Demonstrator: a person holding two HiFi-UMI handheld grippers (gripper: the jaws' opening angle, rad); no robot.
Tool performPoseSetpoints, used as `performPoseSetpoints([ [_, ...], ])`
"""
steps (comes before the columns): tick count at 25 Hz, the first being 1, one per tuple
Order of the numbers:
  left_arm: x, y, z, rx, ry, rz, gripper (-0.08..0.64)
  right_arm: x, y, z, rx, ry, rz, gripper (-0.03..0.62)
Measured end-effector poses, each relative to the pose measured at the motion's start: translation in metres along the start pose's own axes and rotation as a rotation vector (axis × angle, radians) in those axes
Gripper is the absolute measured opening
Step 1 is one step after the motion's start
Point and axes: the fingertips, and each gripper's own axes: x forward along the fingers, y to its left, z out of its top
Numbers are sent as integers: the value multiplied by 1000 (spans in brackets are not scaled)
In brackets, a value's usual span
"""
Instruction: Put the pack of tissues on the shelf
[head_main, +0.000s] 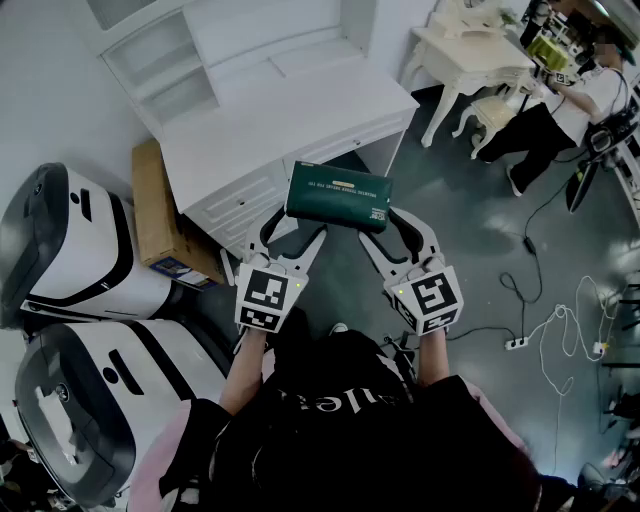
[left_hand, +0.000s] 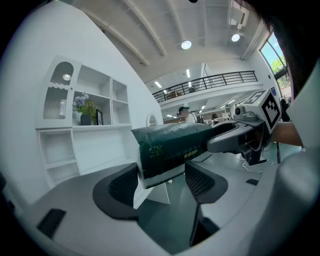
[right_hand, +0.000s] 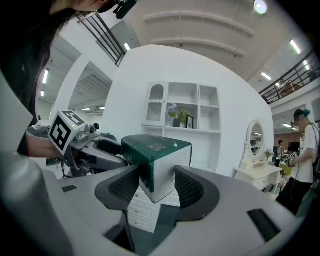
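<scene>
Green pack of tissues hung in mid-air just in front of the white desk. The left gripper pinched one end and the right gripper the other, both with jaws spread wide. The shelf stood behind.

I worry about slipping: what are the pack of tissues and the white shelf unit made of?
The pack of tissues: likely thin plastic film, dark green, faintly glossy, with wrinkles. The shelf unit: probably painted wood or board, smooth even white finish.
</scene>
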Motion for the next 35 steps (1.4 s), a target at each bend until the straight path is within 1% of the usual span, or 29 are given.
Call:
performPoseSetpoints([
  [14, 10, -18, 1, 6, 12, 8, 291, -13, -12, -10, 20, -11, -1, 248],
  [20, 17, -20, 2, 3, 25, -9, 291, -14, -19, -8, 35, -30, -12, 247],
  [23, 31, -26, 8, 10, 32, -20, 291, -19, -34, -11, 54, -34, -26, 247],
  [28, 70, -34, 19, 21, 39, -32, 291, -20, -75, -15, 67, -40, -37, 247],
  [32, 99, -22, 18, 19, 48, -46, 291, -1, -98, -15, 71, -39, -45, 247],
  [35, 127, -6, 21, 7, 30, -49, 291, 19, -122, -15, 69, -35, -57, 248],
])
